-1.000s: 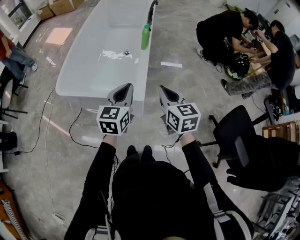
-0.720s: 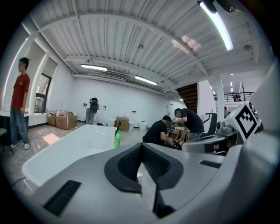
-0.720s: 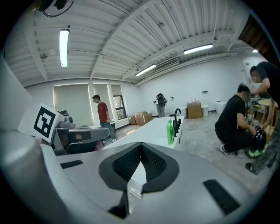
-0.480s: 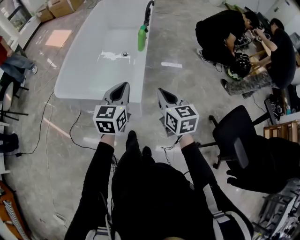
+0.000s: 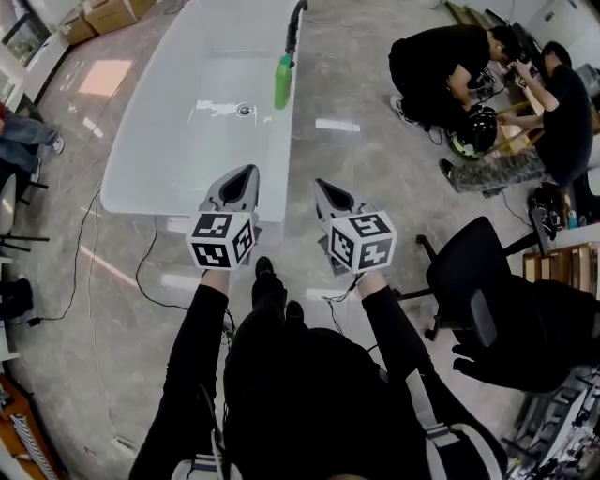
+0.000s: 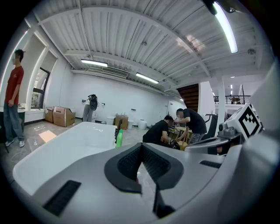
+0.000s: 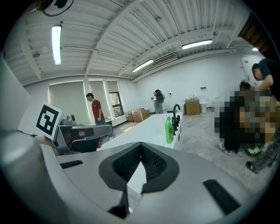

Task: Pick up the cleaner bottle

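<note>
Standing on the bathtub [image 5: 131, 183] rim, the green cleaner bottle [image 5: 283, 82] is seen well apart from the left gripper [image 5: 249, 174] and the right gripper [image 5: 322, 185], both closed and empty.

Open industrial workshop hall.
Polished concrete floor [image 5: 366, 178], ribbed ceiling [image 6: 131, 35] with strip lights [image 6: 226, 27], a freestanding white bathtub [image 5: 169, 141], cardboard boxes [image 5: 103, 11], trailing cables [image 5: 139, 272], people [image 5: 441, 66] crouched over gear.

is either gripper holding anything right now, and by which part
Nothing is held: the left gripper and right gripper both have jaws shut and empty. The cleaner bottle stands untouched on the bathtub rim ahead.
</note>
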### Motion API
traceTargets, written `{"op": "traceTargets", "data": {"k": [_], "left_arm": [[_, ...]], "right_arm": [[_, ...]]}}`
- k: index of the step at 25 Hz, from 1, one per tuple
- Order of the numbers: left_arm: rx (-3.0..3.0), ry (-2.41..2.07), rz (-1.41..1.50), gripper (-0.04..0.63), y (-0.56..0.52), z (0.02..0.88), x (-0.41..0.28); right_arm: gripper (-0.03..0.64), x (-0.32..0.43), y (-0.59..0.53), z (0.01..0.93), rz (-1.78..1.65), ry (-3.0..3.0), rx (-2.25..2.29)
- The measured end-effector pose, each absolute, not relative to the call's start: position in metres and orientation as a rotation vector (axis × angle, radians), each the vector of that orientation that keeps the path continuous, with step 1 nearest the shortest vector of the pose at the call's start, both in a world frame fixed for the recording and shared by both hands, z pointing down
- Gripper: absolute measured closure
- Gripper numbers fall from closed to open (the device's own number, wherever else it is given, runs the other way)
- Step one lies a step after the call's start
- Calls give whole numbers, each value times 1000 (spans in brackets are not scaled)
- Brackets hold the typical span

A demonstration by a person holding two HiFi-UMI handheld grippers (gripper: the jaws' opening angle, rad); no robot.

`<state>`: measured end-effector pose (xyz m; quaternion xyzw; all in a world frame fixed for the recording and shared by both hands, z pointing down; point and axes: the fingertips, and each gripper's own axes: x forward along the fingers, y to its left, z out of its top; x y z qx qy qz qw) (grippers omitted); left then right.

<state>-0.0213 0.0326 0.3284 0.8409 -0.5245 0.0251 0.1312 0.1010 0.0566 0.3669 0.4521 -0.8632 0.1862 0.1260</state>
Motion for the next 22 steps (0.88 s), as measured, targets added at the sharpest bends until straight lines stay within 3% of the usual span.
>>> {"op": "traceTargets", "data": {"k": [22], "left_arm": [[2491, -1414, 152, 588, -107, 348, -72]], "right_arm": [[615, 61, -67, 373, 529, -2333, 1514]]}}
